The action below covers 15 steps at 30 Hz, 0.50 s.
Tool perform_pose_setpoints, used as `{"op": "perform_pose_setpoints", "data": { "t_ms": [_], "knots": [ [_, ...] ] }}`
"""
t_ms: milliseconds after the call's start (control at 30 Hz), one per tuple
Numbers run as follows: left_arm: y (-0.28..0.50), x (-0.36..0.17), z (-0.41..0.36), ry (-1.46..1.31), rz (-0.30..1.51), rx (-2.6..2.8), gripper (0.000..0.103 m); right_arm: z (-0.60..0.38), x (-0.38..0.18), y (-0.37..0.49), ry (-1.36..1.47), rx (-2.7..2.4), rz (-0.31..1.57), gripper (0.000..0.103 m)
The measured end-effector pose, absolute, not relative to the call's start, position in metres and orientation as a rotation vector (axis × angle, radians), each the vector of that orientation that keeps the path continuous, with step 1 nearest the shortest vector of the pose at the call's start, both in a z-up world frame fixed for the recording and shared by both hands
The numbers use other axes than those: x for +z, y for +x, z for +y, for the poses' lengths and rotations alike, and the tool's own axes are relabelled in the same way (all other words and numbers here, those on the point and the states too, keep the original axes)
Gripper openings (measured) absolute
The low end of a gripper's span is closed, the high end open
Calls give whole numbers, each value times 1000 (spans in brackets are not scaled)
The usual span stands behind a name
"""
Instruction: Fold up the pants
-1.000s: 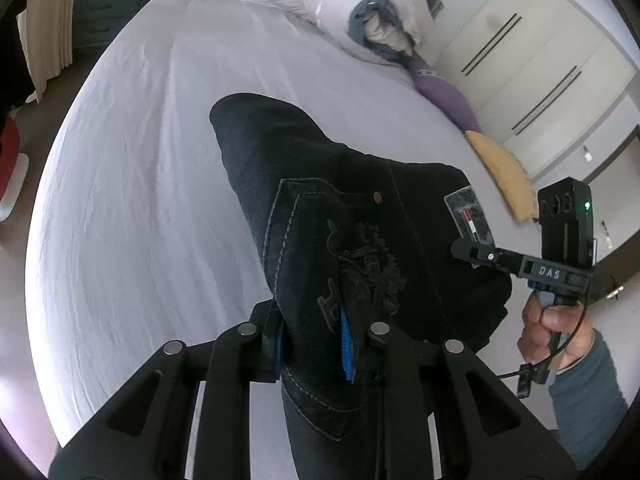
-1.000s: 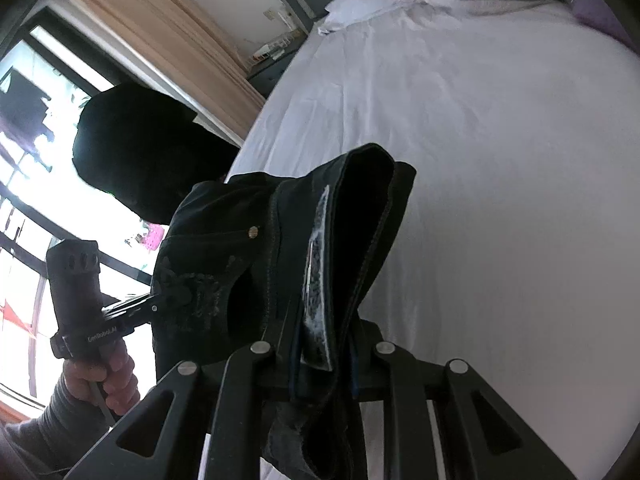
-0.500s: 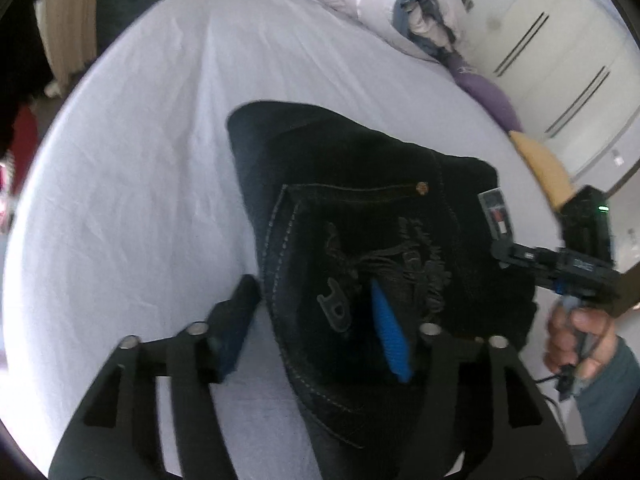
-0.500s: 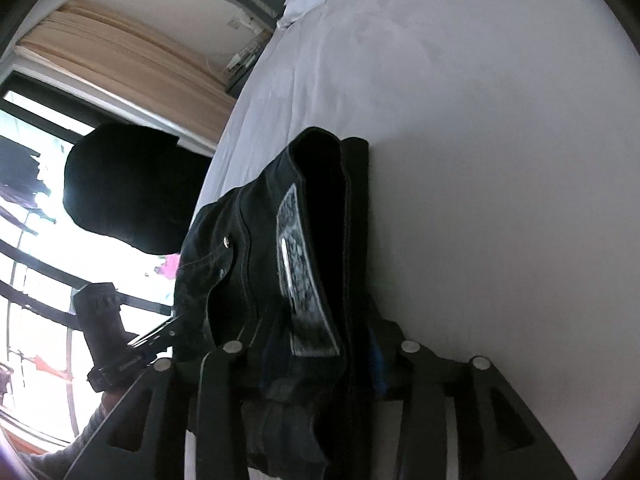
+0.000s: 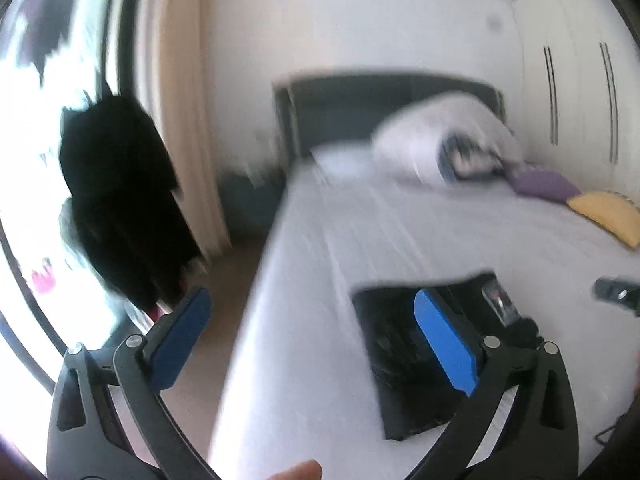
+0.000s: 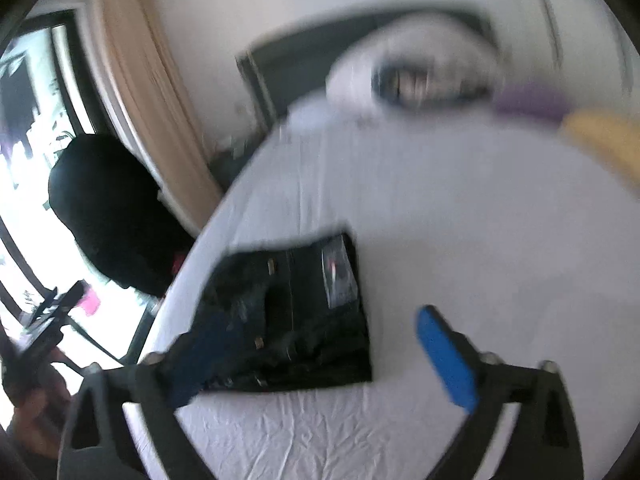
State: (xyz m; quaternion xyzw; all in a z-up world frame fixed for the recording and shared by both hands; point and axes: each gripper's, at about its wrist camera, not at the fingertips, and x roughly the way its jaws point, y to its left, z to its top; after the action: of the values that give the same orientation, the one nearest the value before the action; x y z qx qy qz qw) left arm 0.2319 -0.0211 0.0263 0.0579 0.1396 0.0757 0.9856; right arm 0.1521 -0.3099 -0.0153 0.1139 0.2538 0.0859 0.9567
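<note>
The pants [image 6: 296,320] lay folded into a compact dark rectangle on the bed [image 6: 500,240], close to its left edge and toward the foot end, with the paper tag [image 6: 340,276] showing on the top layer. In the left wrist view the same bundle [image 5: 404,360] sat flat on the sheet, partly behind one of your blue pads [image 5: 444,340]. Nothing was touching it, as far as the blur allowed you to tell.

Your left gripper [image 5: 312,320] stood wide open with nothing between its pads, pointed across the bed's left edge toward the floor. Your right gripper [image 6: 320,356] was likewise spread wide and held nothing; one finger crossed in front of the pants in the picture, but that looked like overlap in the view, not contact. Both views were smeared, so fine detail of the fold's edges could not be read.

Beyond the pants, a rolled duvet [image 5: 444,136] and a purple cushion [image 5: 544,184] and yellow cushion [image 5: 608,212] lay at the head end, well apart from the bundle. A curtain [image 5: 180,100] hung by the window.

By the look of it, you were at the release step, with the fold laid down and both tools let go. If anything remained, it called for a check that the stacked layers lay square, and perhaps a light press along the top to flatten it; otherwise the task seemed essentially done.
</note>
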Motion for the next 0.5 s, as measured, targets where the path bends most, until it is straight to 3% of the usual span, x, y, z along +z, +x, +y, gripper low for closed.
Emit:
{"op": "perform_pose_setpoints", "data": {
  "t_ms": [200,400,500],
  "knots": [
    [144,84,-32,129,146,163,103,-282,57,58,71,85,201,103],
    [85,121,-37,212,115,154,103,-272,102,10,114,103,120,103],
    [68,130,-30,174,181,166,103,-263,114,-15,110,96,103,103]
  ]
}}
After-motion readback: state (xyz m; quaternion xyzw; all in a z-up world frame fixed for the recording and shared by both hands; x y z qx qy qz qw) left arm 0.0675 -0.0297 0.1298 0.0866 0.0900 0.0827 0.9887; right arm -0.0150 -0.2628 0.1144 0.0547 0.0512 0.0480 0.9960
